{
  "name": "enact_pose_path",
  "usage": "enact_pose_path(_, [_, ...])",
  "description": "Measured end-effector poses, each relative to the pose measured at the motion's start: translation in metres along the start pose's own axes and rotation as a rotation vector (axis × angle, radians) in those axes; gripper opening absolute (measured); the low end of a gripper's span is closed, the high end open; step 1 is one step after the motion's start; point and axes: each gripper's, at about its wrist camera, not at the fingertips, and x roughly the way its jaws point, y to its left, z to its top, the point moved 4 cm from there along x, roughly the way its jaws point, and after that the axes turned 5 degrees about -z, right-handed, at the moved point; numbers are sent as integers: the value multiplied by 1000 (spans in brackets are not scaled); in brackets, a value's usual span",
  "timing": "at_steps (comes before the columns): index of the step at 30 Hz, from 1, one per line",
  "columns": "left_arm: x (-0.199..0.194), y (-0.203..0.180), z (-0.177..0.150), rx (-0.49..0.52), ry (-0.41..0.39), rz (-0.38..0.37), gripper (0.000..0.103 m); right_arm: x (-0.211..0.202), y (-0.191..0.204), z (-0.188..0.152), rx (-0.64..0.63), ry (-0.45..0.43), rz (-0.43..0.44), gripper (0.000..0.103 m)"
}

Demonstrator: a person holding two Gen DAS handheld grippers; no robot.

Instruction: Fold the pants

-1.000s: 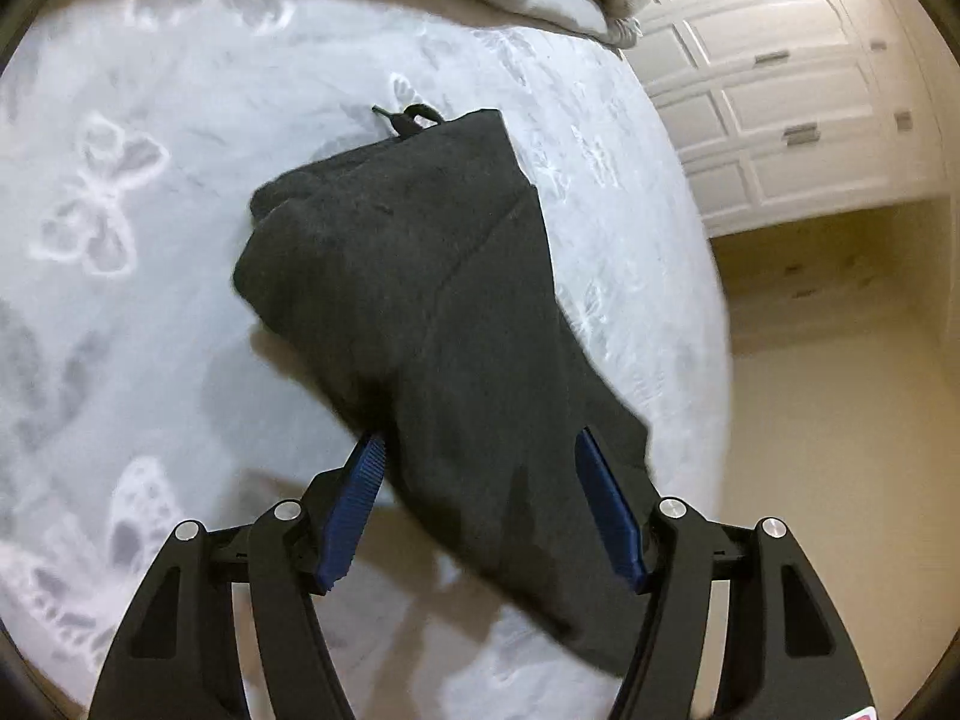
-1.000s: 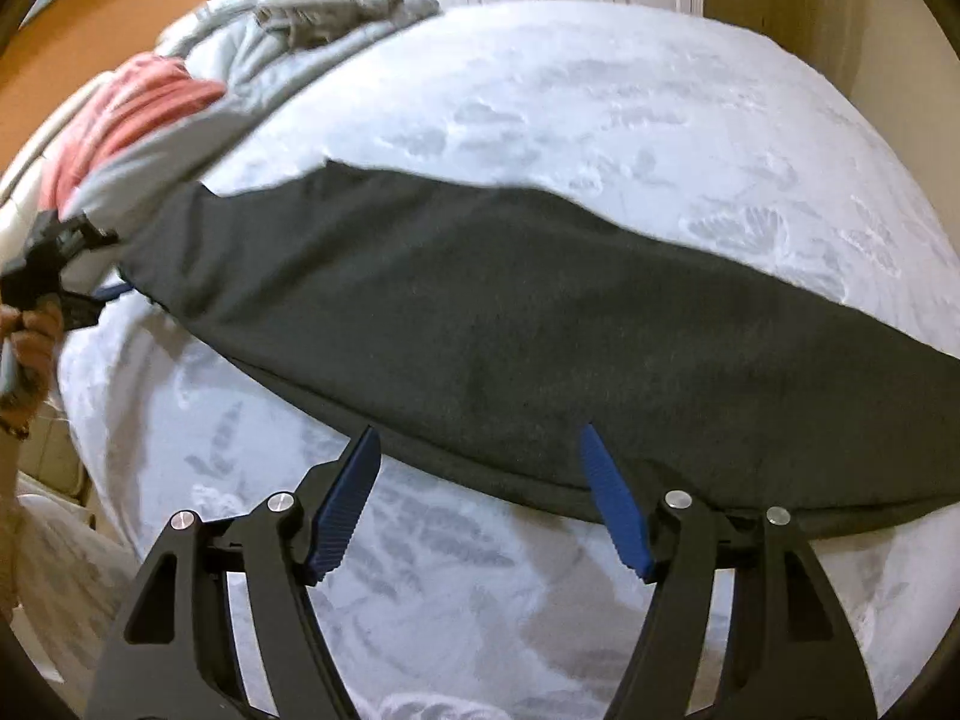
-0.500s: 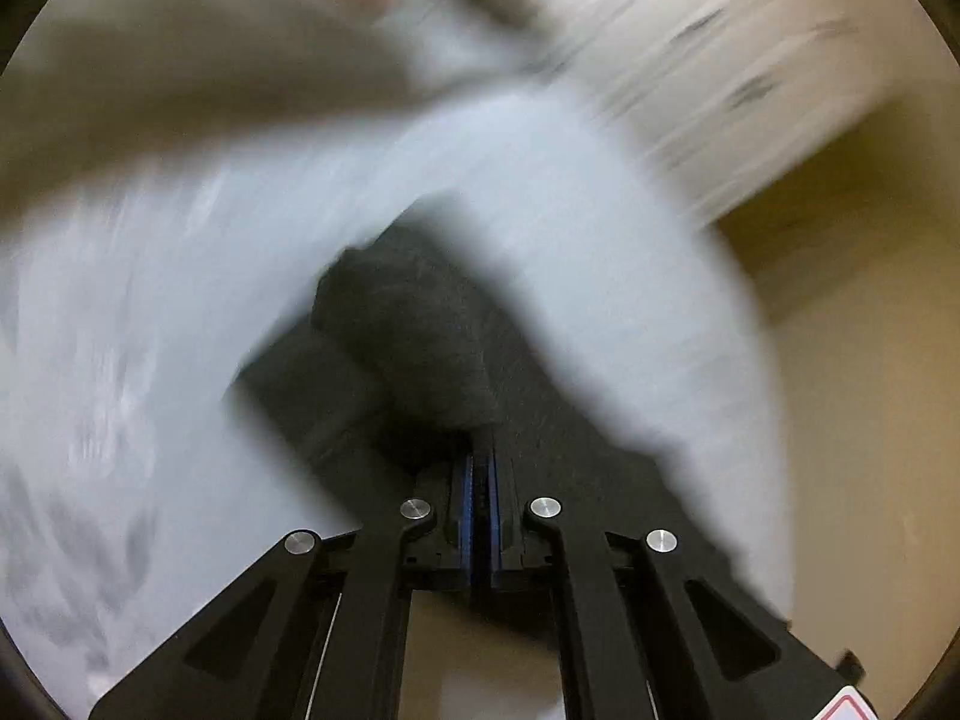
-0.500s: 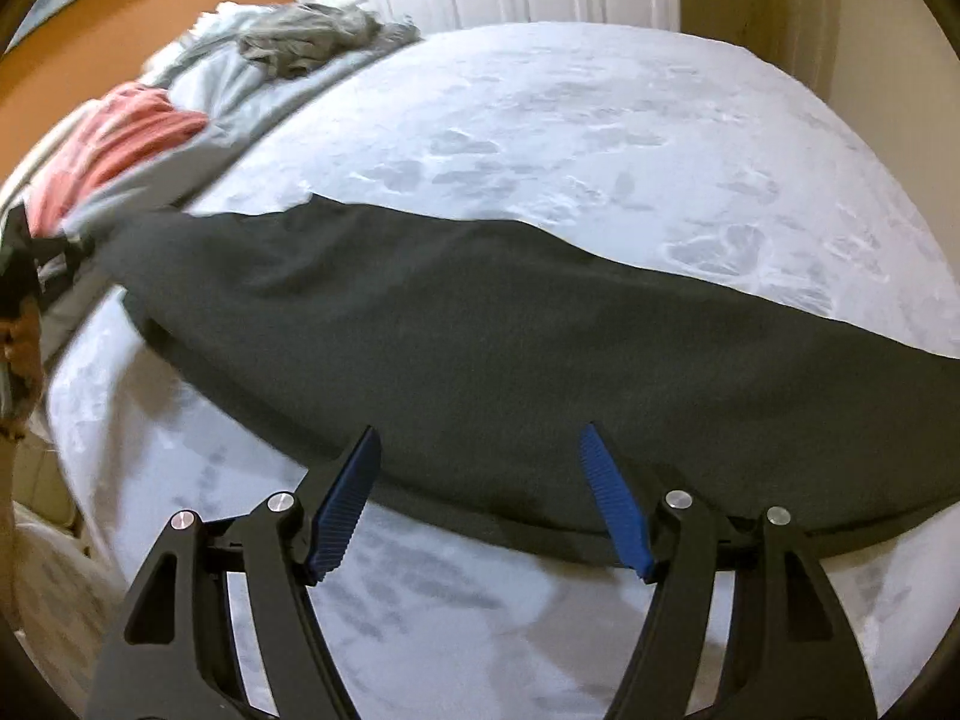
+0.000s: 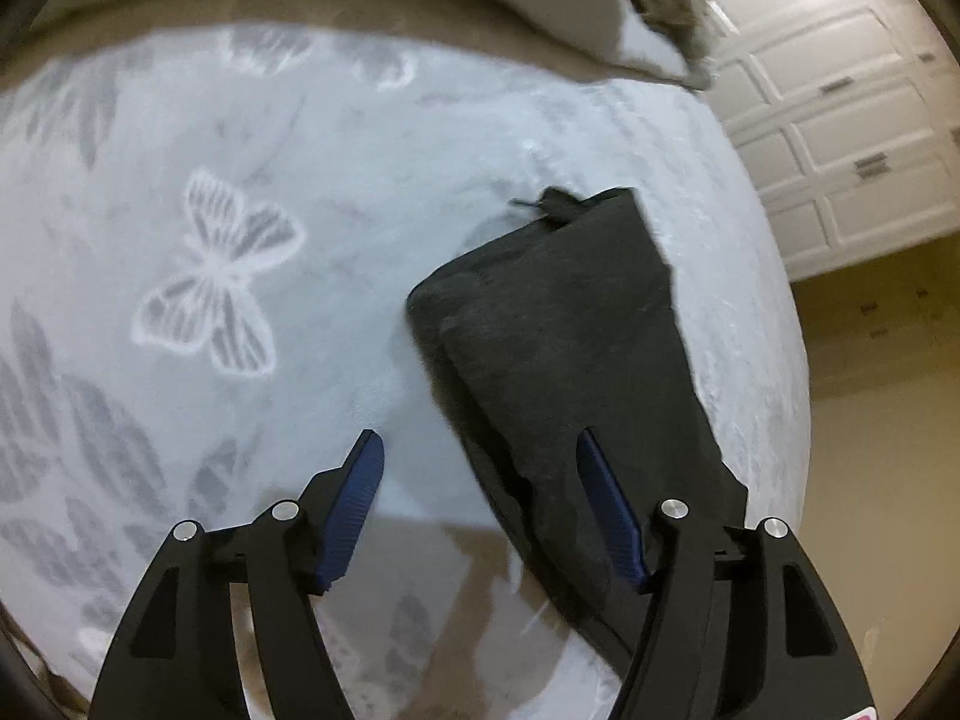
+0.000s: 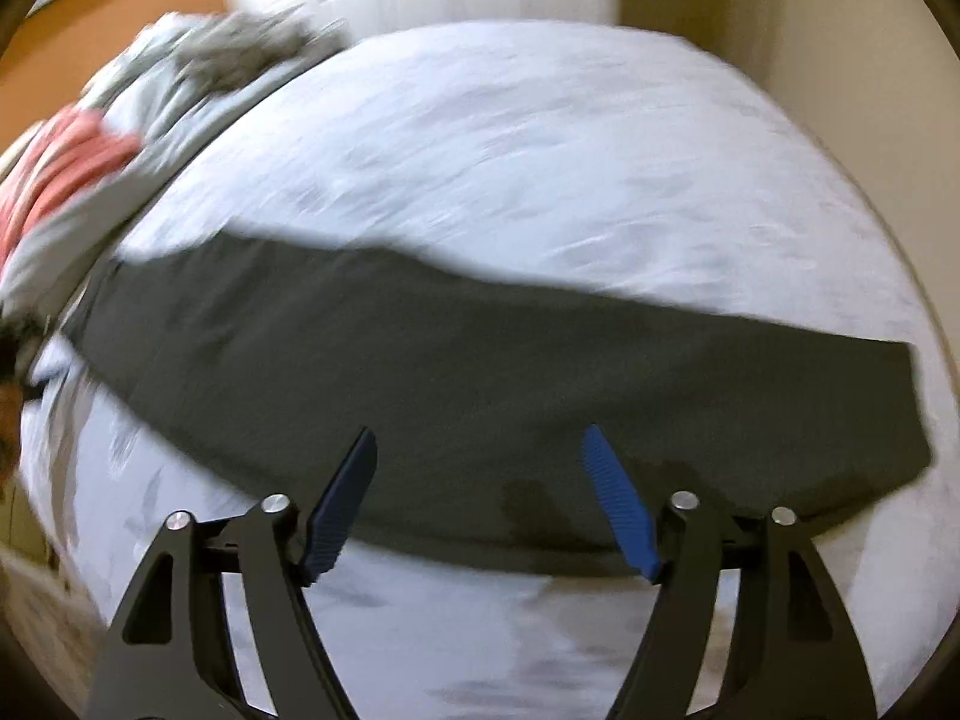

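Since both the left gripper [image 5: 477,474] and right gripper [image 6: 477,468] have just spread apart empty, the loose dark pants [image 6: 480,384] could bunch on the butterfly bedspread [image 5: 198,276] if regrabbed unevenly.

Both wrist views: I see warm, dim indoor light, no hard glare. Left view: mild motion blur, worst along the top edge; glossy cabinet doors [image 5: 840,114] catch a soft sheen at upper right. Soft shadow falls on the bedspread [image 5: 300,300] below the fingers [image 5: 354,510]. Right view: heavy smear across the bedspread and the clothes pile [image 6: 180,72]; pants [image 6: 480,372] edges smeared. Strong fisheye bending and black vignette at the corners of both.
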Motion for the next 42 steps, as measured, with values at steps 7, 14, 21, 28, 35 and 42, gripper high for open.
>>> enact_pose_path(7, [12,-18,2,51,-71,-3,85,-5,-213,-4,534,1,-275,85])
enact_pose_path(14, [16,-16,5,47,-80,36,32,30,-308,-53,744,91,-308,77])
enact_pose_path(21, [15,-21,2,77,-105,92,28,60,-273,-32,620,95,-163,10])
enact_pose_path(28, [15,-21,3,83,-101,103,23,27,-290,-21,706,-14,-139,10])
enact_pose_path(35, [15,-14,4,80,-59,81,32,45,-287,-39,699,66,-171,12])
enact_pose_path(42, [13,-11,3,36,-46,-22,50,58,-272,-45,647,91,-156,48])
